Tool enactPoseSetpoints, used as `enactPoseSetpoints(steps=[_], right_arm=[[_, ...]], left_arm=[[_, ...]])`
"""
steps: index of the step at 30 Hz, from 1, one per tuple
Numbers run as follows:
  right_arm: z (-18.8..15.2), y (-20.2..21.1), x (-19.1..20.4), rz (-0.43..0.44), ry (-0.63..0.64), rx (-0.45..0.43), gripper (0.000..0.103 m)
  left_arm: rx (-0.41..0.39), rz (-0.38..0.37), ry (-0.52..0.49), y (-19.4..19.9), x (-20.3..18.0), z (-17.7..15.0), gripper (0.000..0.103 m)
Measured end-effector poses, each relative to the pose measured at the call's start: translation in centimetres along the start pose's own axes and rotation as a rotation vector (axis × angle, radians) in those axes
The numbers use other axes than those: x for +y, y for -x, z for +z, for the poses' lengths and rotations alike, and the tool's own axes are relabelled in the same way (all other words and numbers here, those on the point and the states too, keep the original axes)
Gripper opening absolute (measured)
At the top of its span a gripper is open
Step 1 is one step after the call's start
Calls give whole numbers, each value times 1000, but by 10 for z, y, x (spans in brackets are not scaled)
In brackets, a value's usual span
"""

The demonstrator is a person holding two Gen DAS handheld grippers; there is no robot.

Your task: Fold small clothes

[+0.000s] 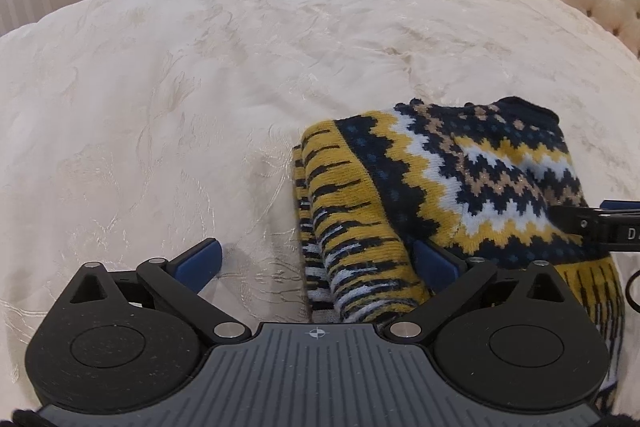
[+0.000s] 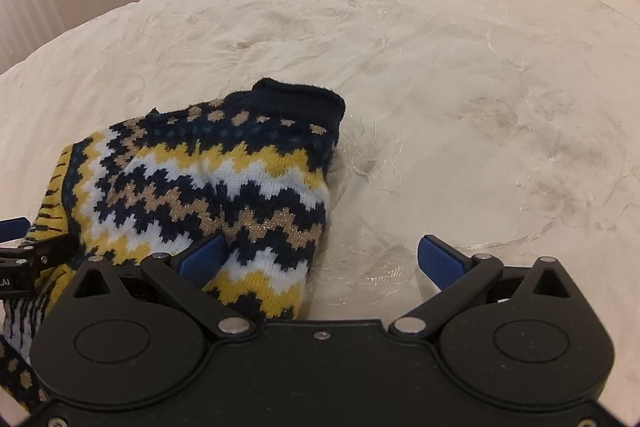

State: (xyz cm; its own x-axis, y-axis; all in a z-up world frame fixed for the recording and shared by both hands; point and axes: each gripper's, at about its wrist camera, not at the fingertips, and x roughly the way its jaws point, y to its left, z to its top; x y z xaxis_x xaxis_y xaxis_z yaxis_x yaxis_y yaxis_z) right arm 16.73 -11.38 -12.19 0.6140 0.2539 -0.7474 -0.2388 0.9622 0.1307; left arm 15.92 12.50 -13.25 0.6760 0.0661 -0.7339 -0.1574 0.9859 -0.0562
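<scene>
Left gripper (image 1: pixel 318 263) open, folded sweater (image 1: pixel 440 187) (patterned), bed (image 1: pixel 200 87)

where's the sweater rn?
The sweater lies folded on the cream bedspread, lower right in the left wrist view and lower left in the right wrist view, between the open left gripper and open right gripper.

Navy-yellow-white zigzag knit sweater (image 1: pixel 440 183), folded, lying on bedspread (image 1: pixel 200 87).
</scene>
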Motion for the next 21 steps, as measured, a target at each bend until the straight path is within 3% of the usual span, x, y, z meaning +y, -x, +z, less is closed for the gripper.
enactPoseSetpoints(steps=[4, 5, 9, 13, 17, 21], right_arm=[[3, 25, 4, -8, 14, -74, 102], [4, 35, 4, -12, 15, -114, 102], [10, 88, 1, 24, -72, -282, 102], [6, 144, 14, -79, -124, -411, 102], [-21, 176, 32, -196, -147, -339, 102], [-51, 173, 35, -99, -194, -181, 102]], left_arm=[[-64, 28, 8, 18, 0, 0, 100], [-66, 85, -1, 25, -2, 0, 100], [-173, 158, -32, 65, -15, 2, 100], [-295, 221, -84, 113, -29, 2, 100], [-316, 279, -158, 149, -45, -4, 101], [-230, 171, -138, 165, -47, -18, 100]])
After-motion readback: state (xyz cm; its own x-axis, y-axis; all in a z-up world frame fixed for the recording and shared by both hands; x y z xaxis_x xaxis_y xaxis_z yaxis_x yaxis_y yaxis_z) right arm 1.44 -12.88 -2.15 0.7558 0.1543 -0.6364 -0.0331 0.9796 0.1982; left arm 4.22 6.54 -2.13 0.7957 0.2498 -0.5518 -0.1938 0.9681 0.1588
